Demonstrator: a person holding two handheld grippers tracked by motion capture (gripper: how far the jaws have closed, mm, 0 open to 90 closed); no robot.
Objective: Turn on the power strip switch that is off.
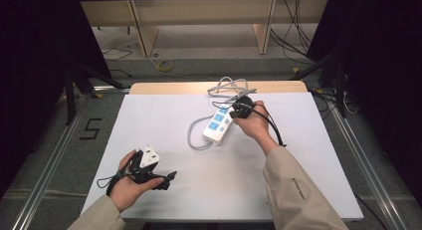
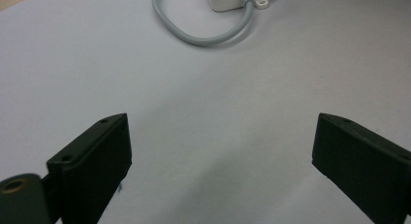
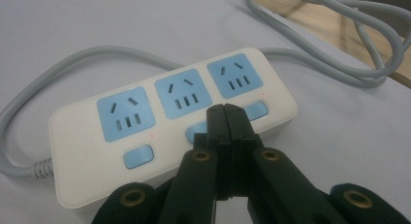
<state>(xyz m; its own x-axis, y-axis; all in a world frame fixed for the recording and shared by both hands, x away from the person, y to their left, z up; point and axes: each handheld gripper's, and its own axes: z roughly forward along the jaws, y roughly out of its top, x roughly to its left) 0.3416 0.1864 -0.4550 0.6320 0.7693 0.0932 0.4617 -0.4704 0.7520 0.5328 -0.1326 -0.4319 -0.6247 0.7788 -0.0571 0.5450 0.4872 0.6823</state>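
- The right claw (image 3: 226, 118) has its jaws pressed together with nothing between them, and their joined tips sit over the middle blue button of the power strip (image 3: 169, 122); I can't tell whether they touch it.
- The power strip lies flat on the white worktop (image 1: 298, 155), toward the far side and right of the middle, with three blue sockets in a row and a blue button beside each.
- Its grey cable (image 1: 195, 135) loops out from the near end, and more grey cable lies coiled at the worktop's far edge.
- The left claw (image 2: 220, 161) is spread wide, with only bare worktop between its jaws.
- In the high view the left hand (image 1: 130, 182) rests at the near left of the worktop, well apart from the strip.
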